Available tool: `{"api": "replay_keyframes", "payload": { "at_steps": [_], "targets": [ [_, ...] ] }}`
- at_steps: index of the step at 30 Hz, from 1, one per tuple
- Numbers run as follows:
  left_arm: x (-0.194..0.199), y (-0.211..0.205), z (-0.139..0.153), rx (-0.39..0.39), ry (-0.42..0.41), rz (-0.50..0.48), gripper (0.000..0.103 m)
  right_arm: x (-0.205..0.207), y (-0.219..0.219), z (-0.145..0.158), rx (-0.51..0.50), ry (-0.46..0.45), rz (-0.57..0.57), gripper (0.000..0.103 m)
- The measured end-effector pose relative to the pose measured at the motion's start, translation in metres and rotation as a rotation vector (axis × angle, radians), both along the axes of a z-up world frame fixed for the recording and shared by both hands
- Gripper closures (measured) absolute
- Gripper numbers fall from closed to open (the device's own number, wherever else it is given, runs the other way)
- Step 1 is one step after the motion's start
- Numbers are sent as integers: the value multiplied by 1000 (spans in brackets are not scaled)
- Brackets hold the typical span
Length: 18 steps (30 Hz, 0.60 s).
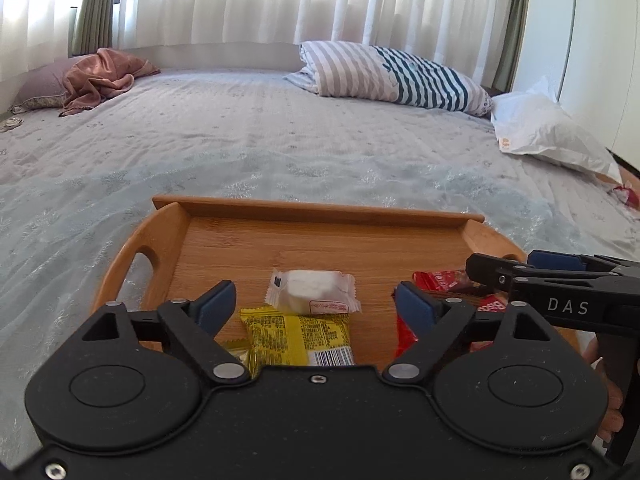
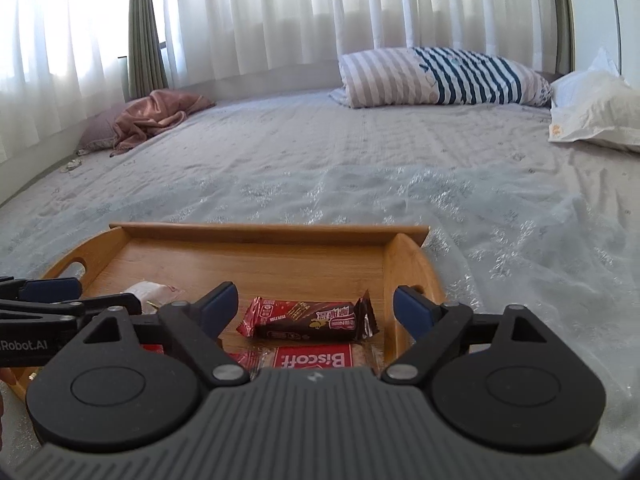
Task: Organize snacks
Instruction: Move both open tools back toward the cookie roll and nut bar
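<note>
A wooden tray (image 1: 328,210) (image 2: 264,230) with handles lies on the bed. In the left wrist view it holds a white wrapped snack (image 1: 312,286), a yellow packet (image 1: 300,336) and red packets (image 1: 440,280). My left gripper (image 1: 314,306) is open and empty, hovering over the yellow and white snacks. In the right wrist view a dark red snack bar (image 2: 312,318) and a red Biscoff packet (image 2: 316,356) lie at the tray's right side. My right gripper (image 2: 316,306) is open and empty above them. The right gripper also shows at the right in the left wrist view (image 1: 492,276).
The tray rests on a pale patterned bedspread (image 1: 280,148). A striped pillow (image 1: 392,76), a white plastic bag (image 1: 548,128) and a pink cloth (image 1: 100,76) lie at the far side. A small red wrapper (image 1: 626,196) lies on the bed at right. White curtains hang behind.
</note>
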State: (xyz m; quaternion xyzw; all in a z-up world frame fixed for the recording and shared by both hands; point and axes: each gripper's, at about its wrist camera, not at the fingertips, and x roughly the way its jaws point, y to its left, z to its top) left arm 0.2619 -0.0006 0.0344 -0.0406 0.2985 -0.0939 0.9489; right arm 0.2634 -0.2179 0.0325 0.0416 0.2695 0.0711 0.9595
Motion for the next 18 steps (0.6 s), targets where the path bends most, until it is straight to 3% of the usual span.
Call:
{"api": "replay_keyframes", "payload": {
  "at_steps": [10, 18],
  "targets": [
    [-64, 14, 22, -5, -50, -3, 8, -54, -2, 24, 72, -79, 79, 0],
    [-122, 27, 26, 37, -97, 3, 5, -98, 20, 22, 41, -114, 160, 0]
  ]
}}
